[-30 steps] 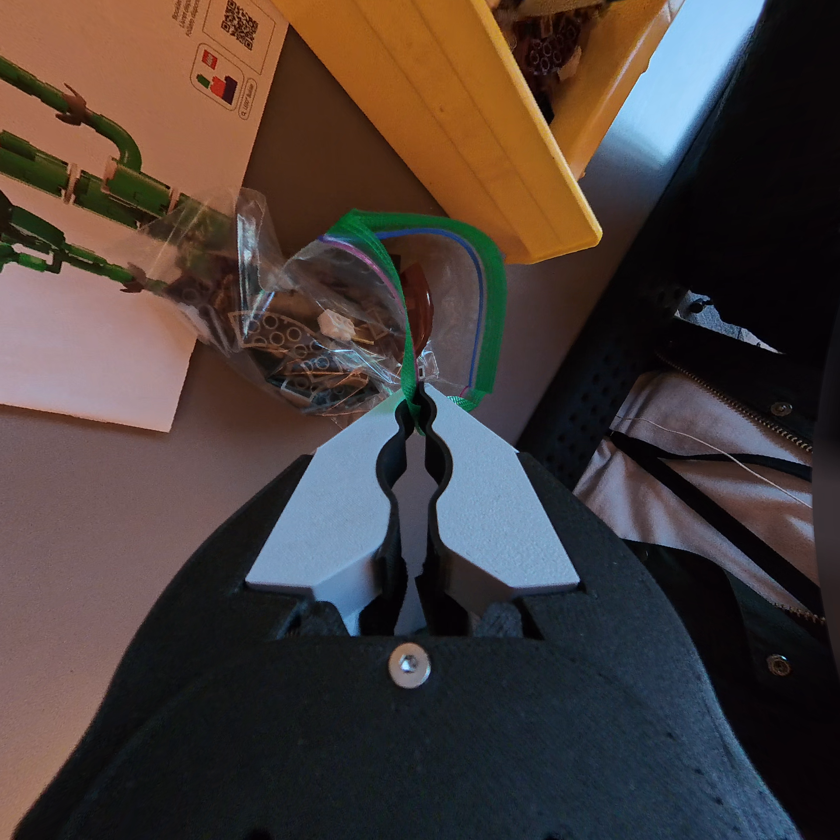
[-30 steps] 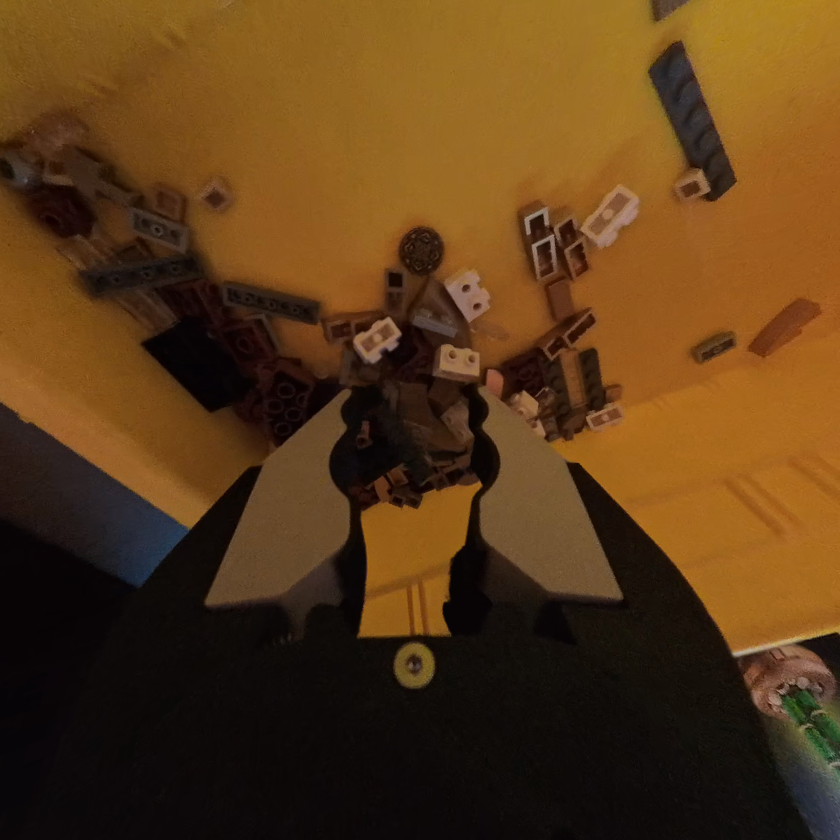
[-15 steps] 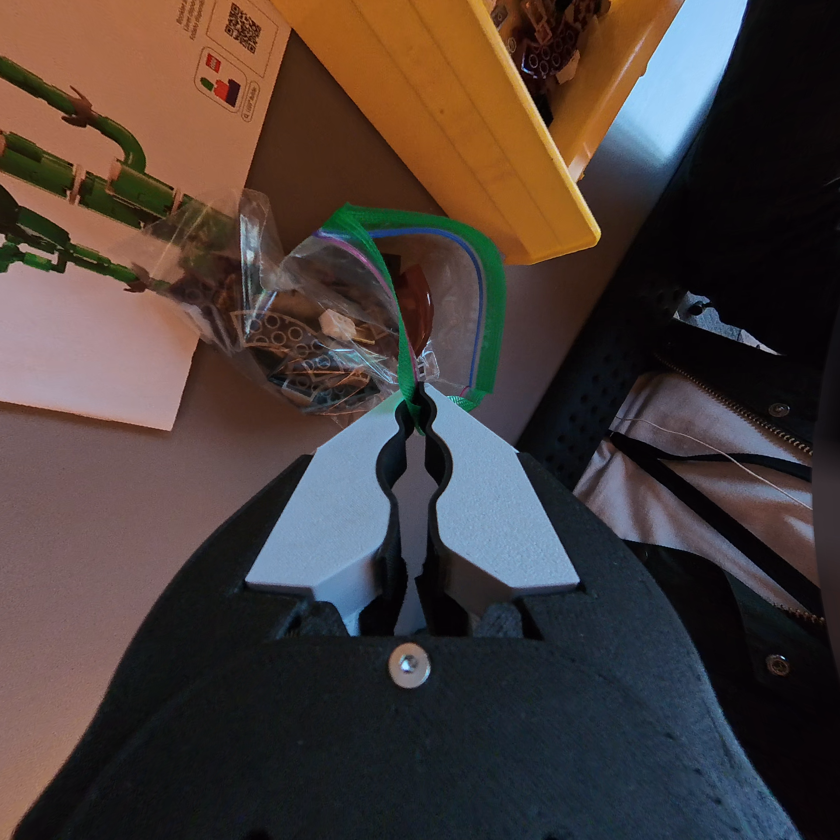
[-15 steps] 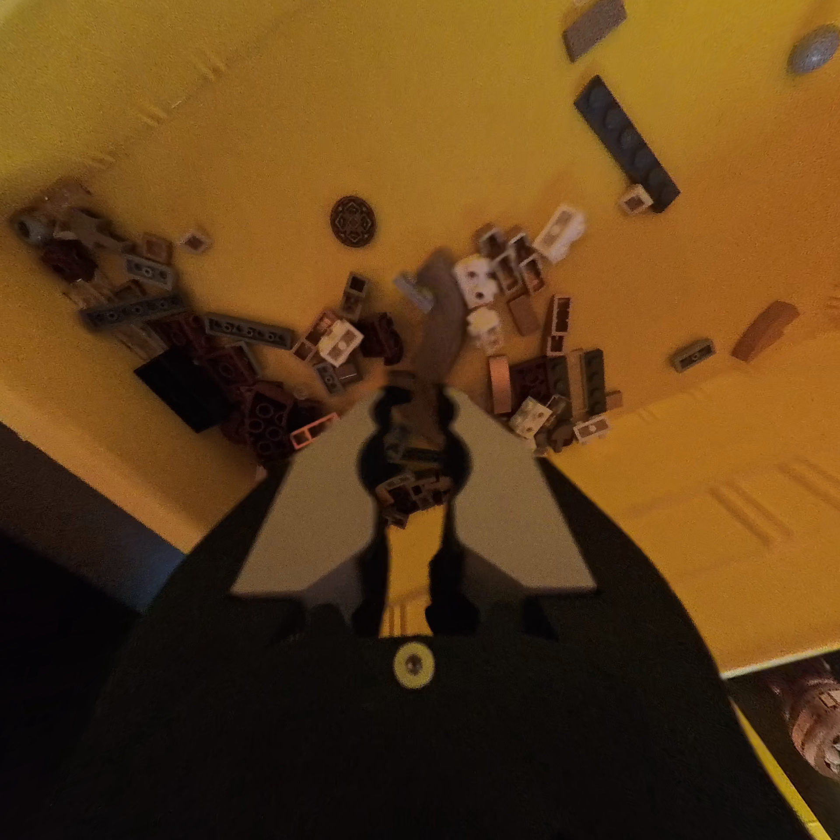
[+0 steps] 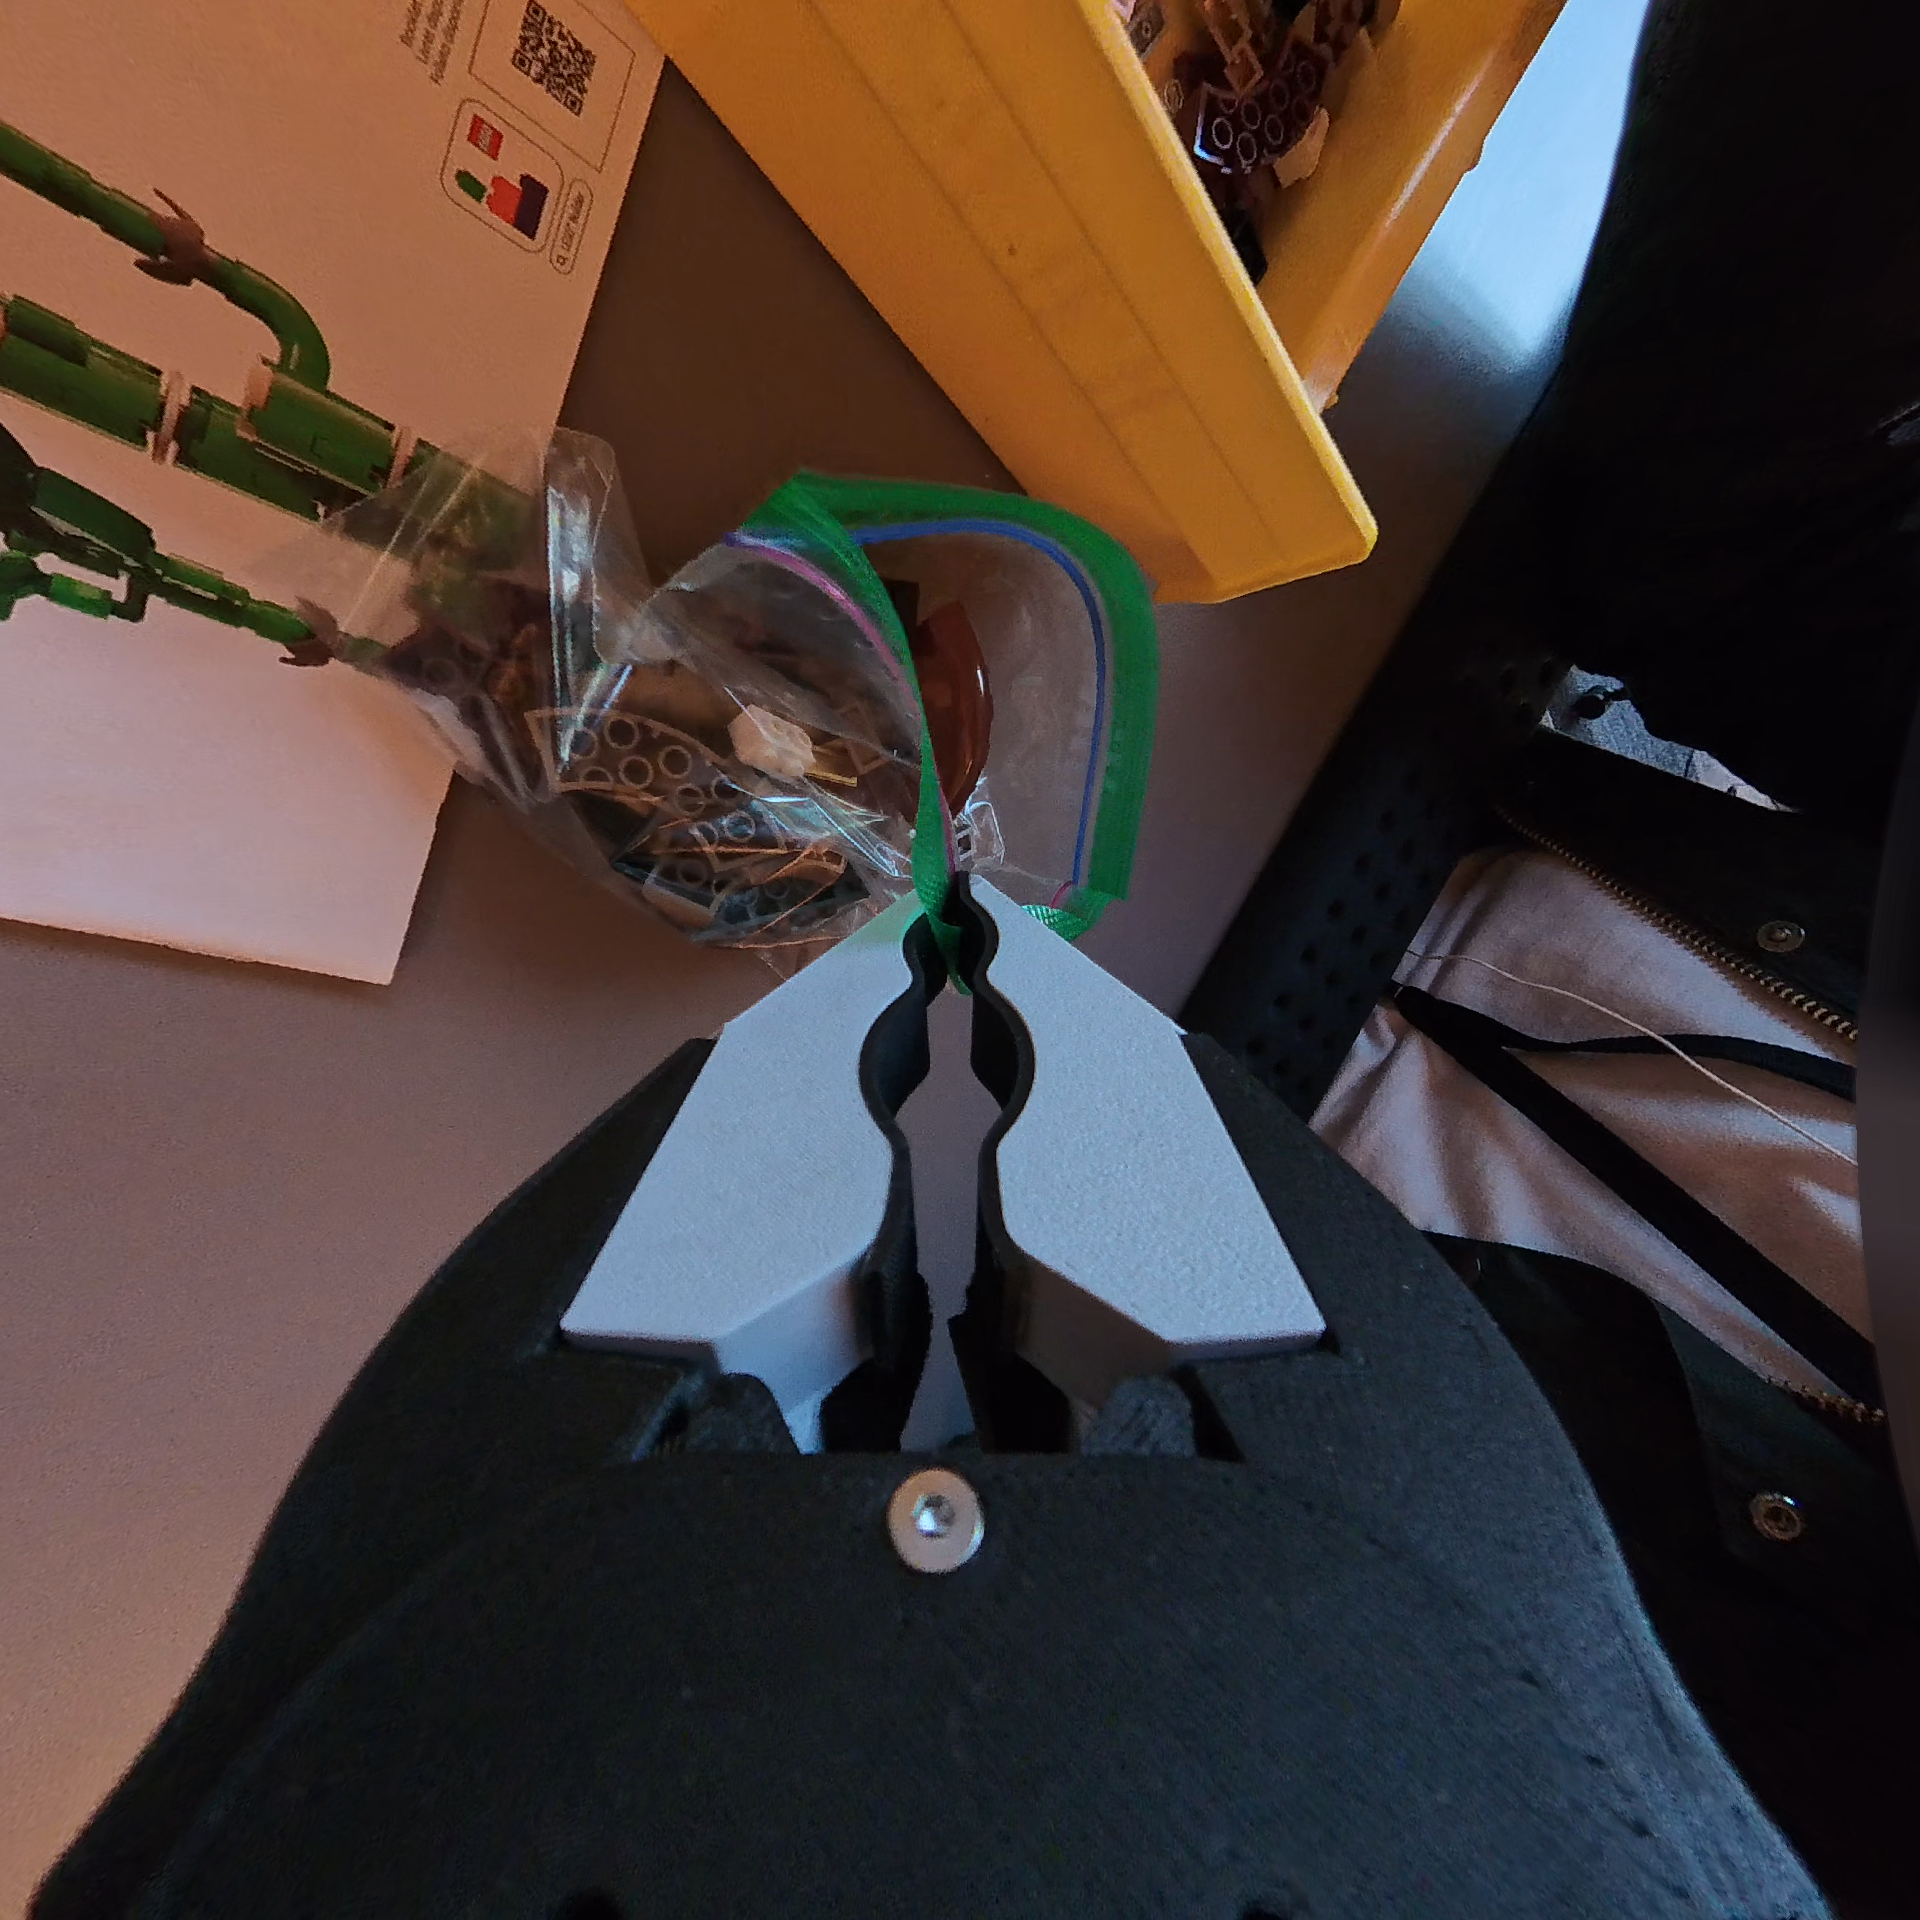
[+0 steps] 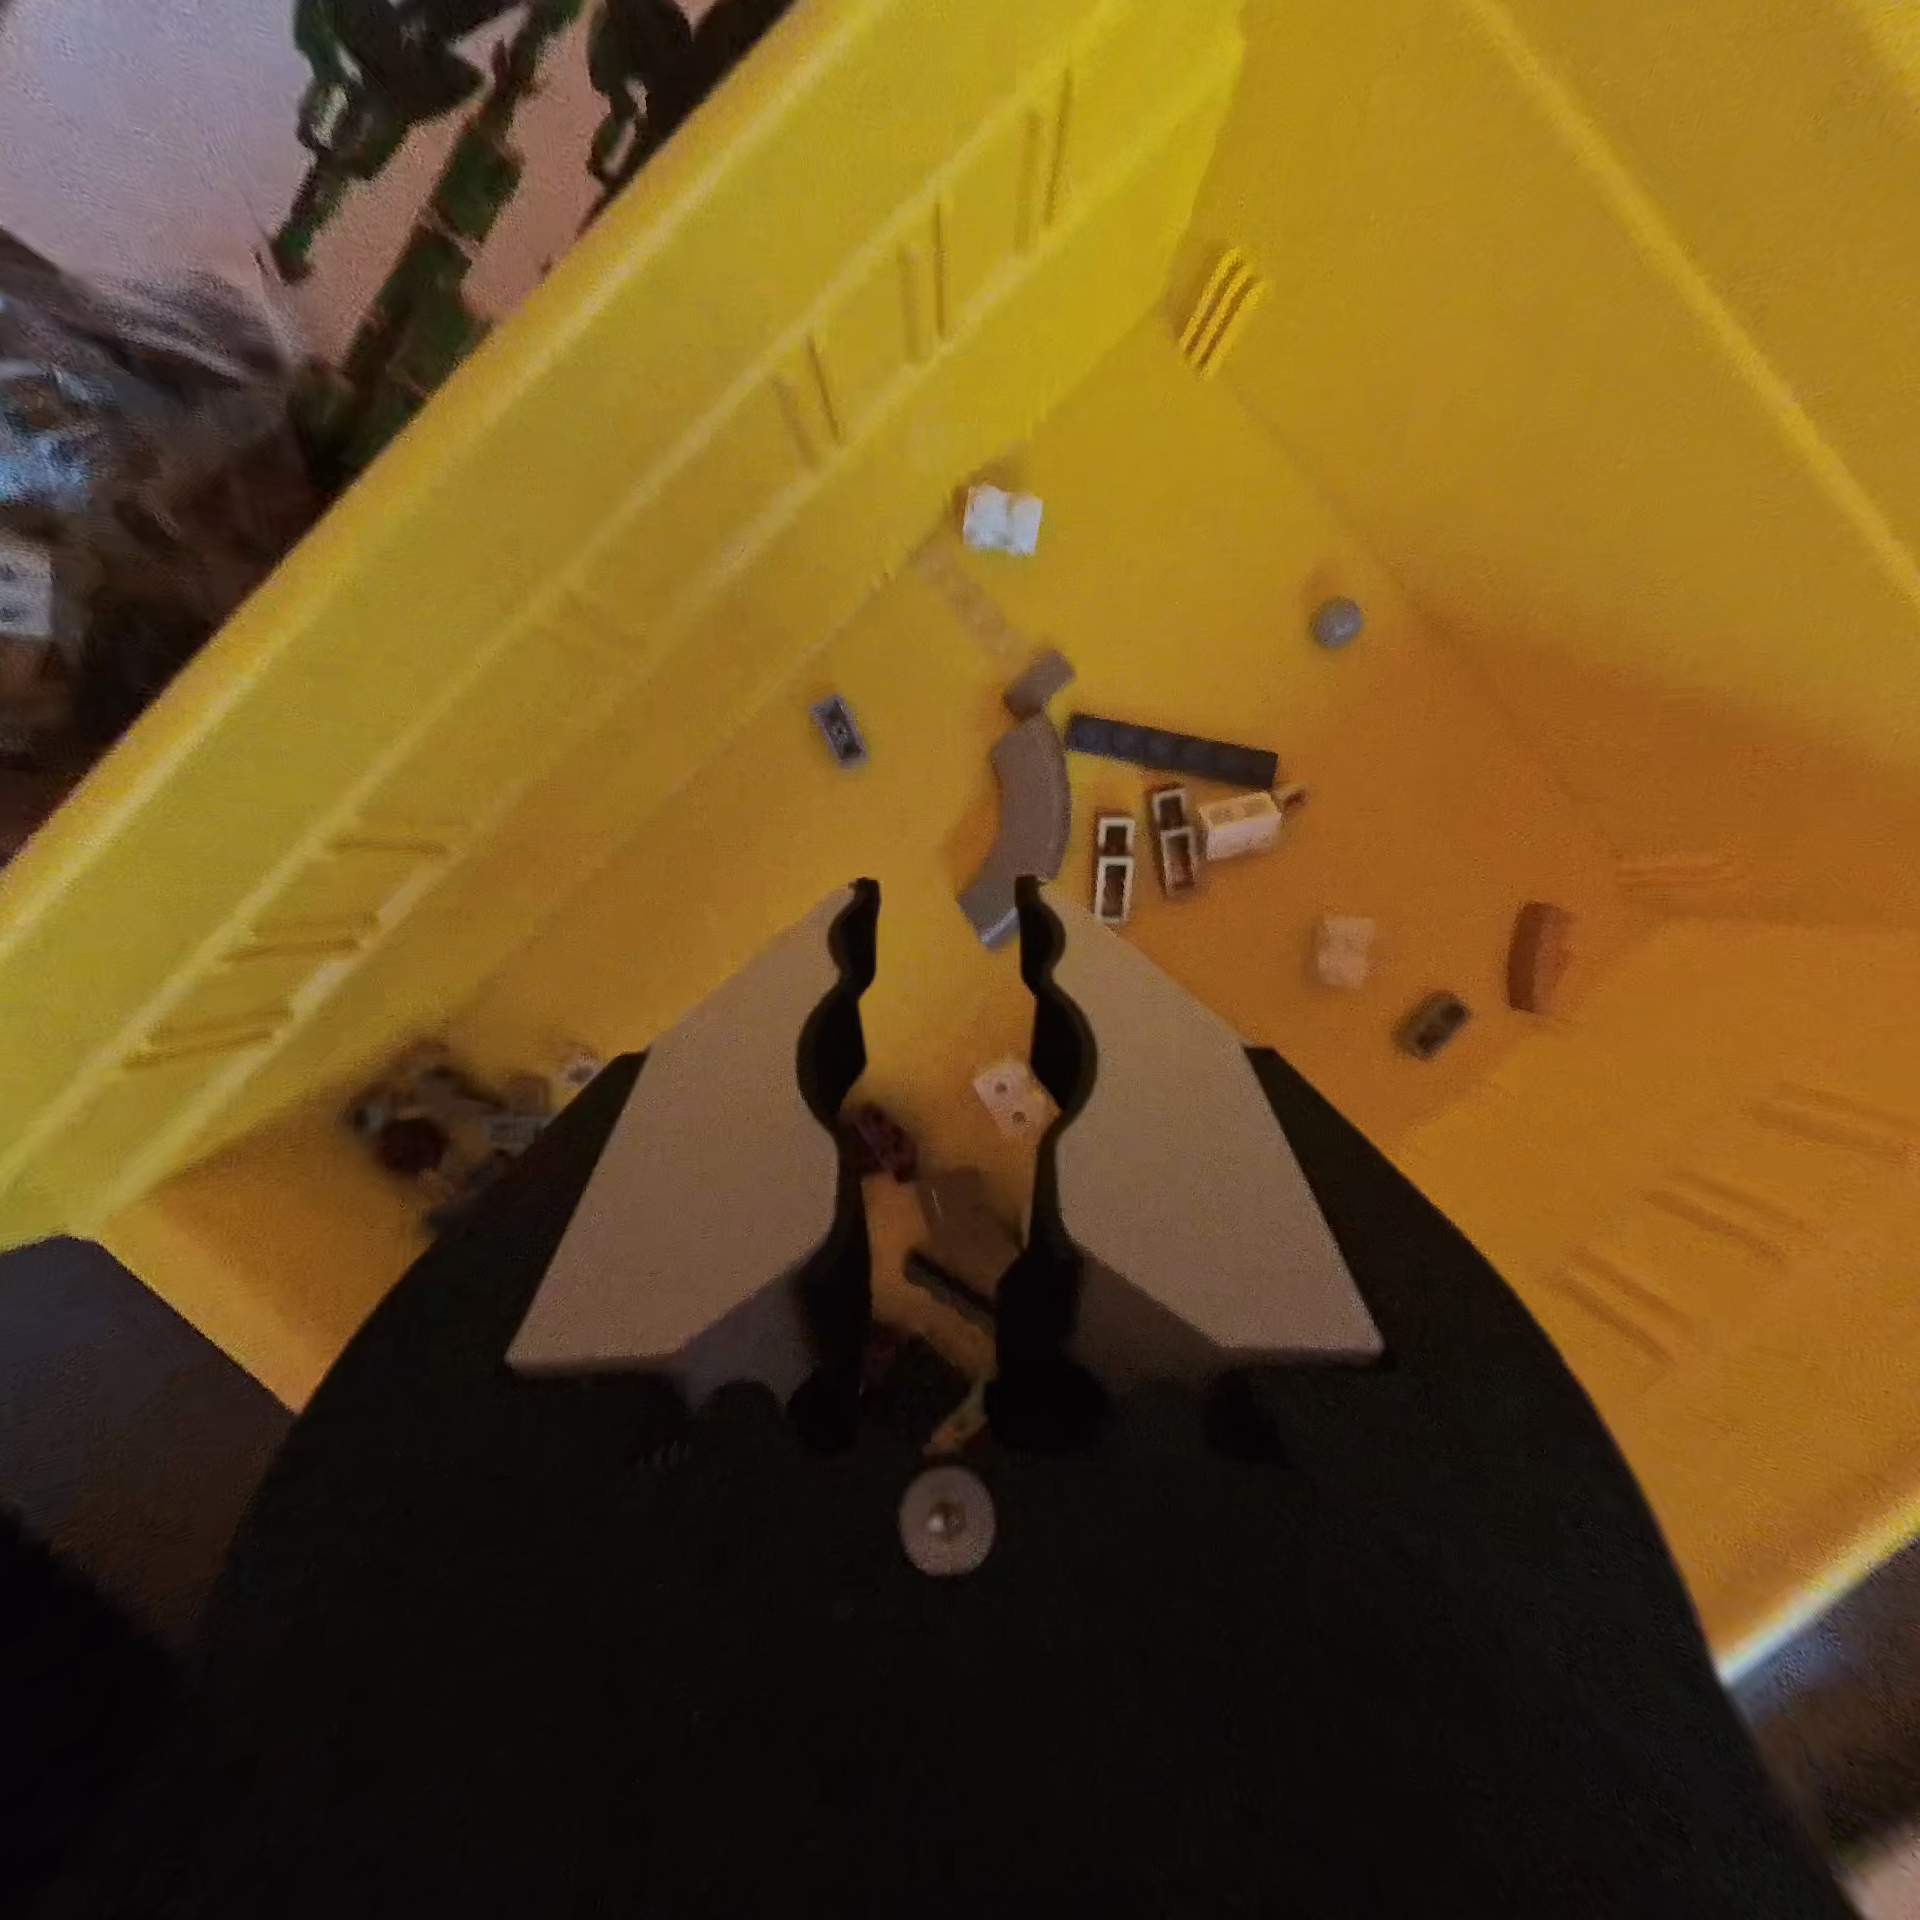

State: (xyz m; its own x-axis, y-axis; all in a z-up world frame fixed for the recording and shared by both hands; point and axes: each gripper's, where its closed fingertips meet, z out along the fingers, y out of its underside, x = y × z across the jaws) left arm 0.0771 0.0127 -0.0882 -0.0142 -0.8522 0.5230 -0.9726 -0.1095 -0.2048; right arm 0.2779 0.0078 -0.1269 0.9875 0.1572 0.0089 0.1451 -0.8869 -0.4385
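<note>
While one left gripper (image 5: 961,914) pinches one bag (image 5: 727,727) (open-mouthed) — right gripper (image 6: 945,894) empty.

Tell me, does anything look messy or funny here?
A bit. Small building bricks lie scattered loose across the floor of the yellow plastic bin. The clear zip bag with a green rim gapes open, pinched at its rim by the left gripper.

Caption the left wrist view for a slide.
Left gripper pinching the green rim of a clear bag of bricks beside a yellow bin.

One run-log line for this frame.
left gripper: shut on zip bag | right gripper: open, empty, over yellow bin | loose bricks
</note>
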